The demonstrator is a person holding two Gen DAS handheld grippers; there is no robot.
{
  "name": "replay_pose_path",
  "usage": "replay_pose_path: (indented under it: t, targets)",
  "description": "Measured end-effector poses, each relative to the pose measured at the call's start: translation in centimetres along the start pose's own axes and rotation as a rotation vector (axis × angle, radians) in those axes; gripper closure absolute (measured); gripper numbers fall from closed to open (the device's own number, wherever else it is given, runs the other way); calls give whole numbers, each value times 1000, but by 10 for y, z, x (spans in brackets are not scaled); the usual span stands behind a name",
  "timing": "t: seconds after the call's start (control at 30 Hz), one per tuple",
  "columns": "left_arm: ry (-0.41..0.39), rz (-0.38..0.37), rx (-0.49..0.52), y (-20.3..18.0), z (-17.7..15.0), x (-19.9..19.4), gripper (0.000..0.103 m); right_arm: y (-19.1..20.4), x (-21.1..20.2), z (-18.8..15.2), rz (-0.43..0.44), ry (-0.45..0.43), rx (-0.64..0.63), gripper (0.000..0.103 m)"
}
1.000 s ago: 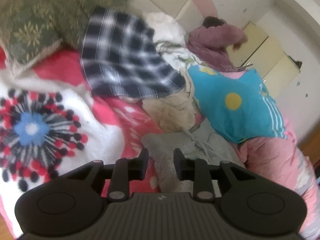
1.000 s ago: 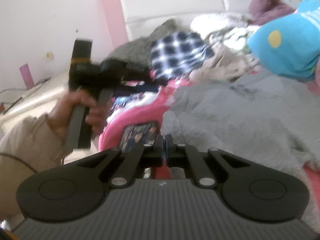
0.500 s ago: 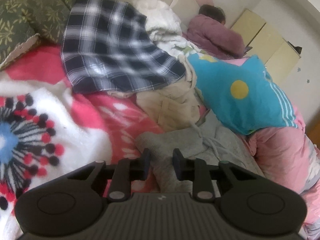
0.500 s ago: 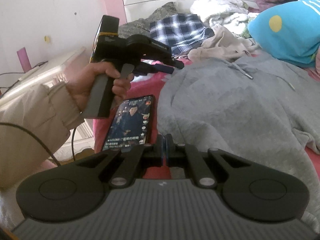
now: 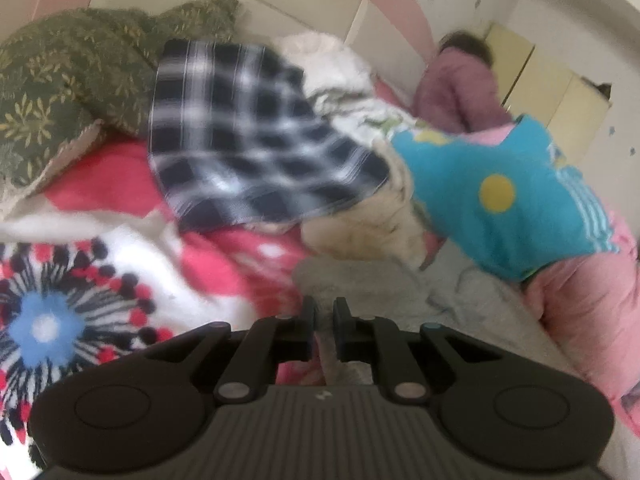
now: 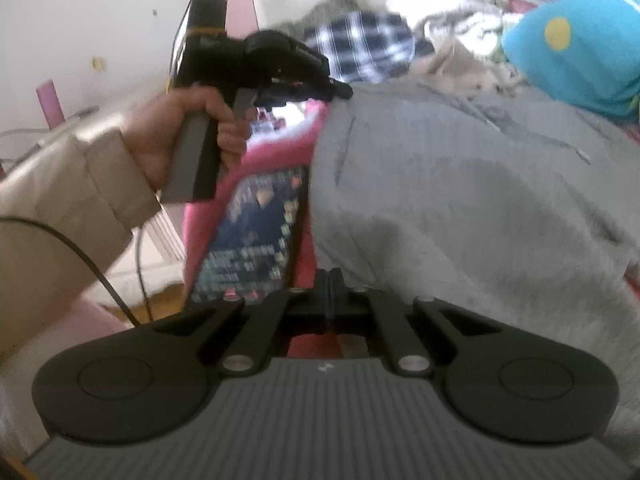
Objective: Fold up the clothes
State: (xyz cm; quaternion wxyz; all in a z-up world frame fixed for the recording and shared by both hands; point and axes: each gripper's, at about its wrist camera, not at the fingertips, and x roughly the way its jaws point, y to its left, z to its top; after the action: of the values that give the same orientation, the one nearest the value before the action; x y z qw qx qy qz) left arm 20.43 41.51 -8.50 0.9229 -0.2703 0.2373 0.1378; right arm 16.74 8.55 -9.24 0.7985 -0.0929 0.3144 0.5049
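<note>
Left wrist view: we see our left tool (image 5: pixel 325 312) low over the bed, its jaws drawn in to a narrow slot after closing down just now, with an edge of the grey hoodie (image 5: pixel 384 296) caught between the pads. The picture is blurred, so we take that pinch as likely rather than certain. The hoodie lies spread on the red and white floral blanket (image 5: pixel 120 264), running off to the right under a pink quilt (image 5: pixel 588 300). Behind it sits a cream garment (image 5: pixel 372 228), partly covered by a black and white plaid shirt (image 5: pixel 248 140). A turquoise cushion with a yellow dot (image 5: pixel 500 200) rests on the quilt just beside the cream garment, and a green leaf-patterned pillow (image 5: pixel 68 92) lies at the head of the bed on the left.

In the right wrist view our right tool (image 6: pixel 330 280) has its fingers pressed fully together at the near hem of the hoodie (image 6: pixel 460 184); we cannot tell whether cloth is nipped between them. A phone with a lit screen (image 6: pixel 256 236) lies on the blanket just left of the hoodie's edge. Above it our left hand (image 6: pixel 188 136), in a beige sleeve (image 6: pixel 60 208), grips the handle of the left tool (image 6: pixel 340 90), whose tips touch the hoodie's far left edge.
</note>
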Motion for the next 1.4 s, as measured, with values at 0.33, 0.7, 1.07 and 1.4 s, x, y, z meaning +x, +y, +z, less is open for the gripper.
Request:
replay_pose_path:
  t: [0.33, 0.7, 1.07, 1.4]
  targets:
    - [1, 57, 71, 0, -9, 0, 71, -3, -3, -3, 36, 13, 73, 101]
    - [-191, -9, -63, -16, -20, -119, 47, 28, -114, -37, -91, -82, 210, 69]
    - [-133, -225, 113, -98, -83, -258, 34, 63, -272, -115, -286, -396, 468, 13]
    - [-275, -65, 420, -134, -94, -400, 0, 58, -328, -169, -317, -628, 626, 1]
